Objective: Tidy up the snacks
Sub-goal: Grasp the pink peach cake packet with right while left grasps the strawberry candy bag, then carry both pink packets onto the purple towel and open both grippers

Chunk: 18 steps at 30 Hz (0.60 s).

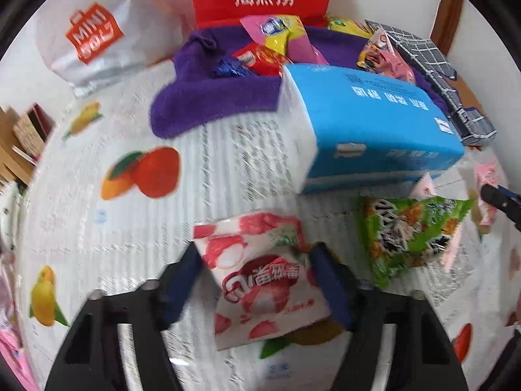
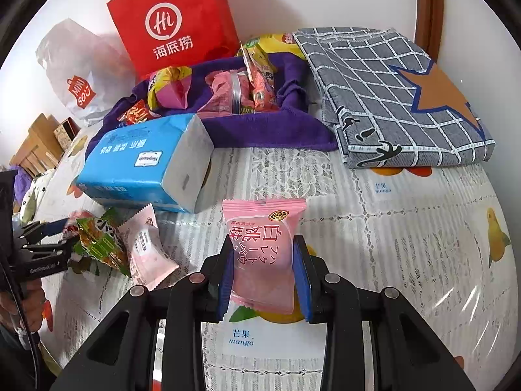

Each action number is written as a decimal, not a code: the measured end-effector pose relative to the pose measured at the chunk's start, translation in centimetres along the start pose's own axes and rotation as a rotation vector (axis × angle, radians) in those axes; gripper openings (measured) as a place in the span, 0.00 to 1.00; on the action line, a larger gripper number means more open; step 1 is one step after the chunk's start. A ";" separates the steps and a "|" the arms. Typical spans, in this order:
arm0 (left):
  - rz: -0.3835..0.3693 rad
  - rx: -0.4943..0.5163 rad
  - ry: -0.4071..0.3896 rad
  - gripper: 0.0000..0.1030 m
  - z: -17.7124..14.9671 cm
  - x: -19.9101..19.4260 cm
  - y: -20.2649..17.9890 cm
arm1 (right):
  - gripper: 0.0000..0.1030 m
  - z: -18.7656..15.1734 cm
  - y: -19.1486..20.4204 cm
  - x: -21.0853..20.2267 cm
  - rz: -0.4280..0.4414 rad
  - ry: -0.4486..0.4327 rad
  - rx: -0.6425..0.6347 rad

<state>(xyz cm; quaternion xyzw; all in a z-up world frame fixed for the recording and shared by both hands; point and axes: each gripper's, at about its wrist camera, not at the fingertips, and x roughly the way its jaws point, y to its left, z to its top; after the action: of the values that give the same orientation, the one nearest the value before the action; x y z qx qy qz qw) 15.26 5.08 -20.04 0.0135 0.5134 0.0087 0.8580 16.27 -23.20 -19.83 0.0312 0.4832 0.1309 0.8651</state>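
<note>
A white-and-red lychee snack packet sits tilted between the blue pads of my left gripper, which is shut on it; the right pad lies along its edge and the left pad meets it near the tip. My right gripper is shut on a pink peach snack packet, held upright above the fruit-print tablecloth. A green snack packet and a pale pink packet lie loose between the two grippers. At the back, a purple towel holds several snack packets.
A blue tissue pack lies in front of the purple towel. A red paper bag and a white shopping bag stand at the wall. A folded grey checked cloth lies at the back right. Wooden boxes sit far left.
</note>
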 end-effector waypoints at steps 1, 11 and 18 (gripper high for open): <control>-0.016 -0.008 0.002 0.56 0.1 -0.1 0.3 | 0.32 0.0 0.1 0.1 0.002 0.002 0.000; 0.033 -0.051 -0.059 0.55 -0.4 -0.2 3.8 | 0.32 -0.9 1.7 1.5 0.043 0.036 -0.043; 0.032 -0.076 -0.134 0.55 -0.8 0.1 4.0 | 0.33 -1.6 1.9 2.2 0.053 -0.011 -0.058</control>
<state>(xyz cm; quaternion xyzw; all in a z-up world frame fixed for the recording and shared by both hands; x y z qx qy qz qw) 14.64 9.08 -20.36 -0.0101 0.4537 0.0410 0.8901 15.67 -20.89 -22.13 0.0196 0.4732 0.1678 0.8646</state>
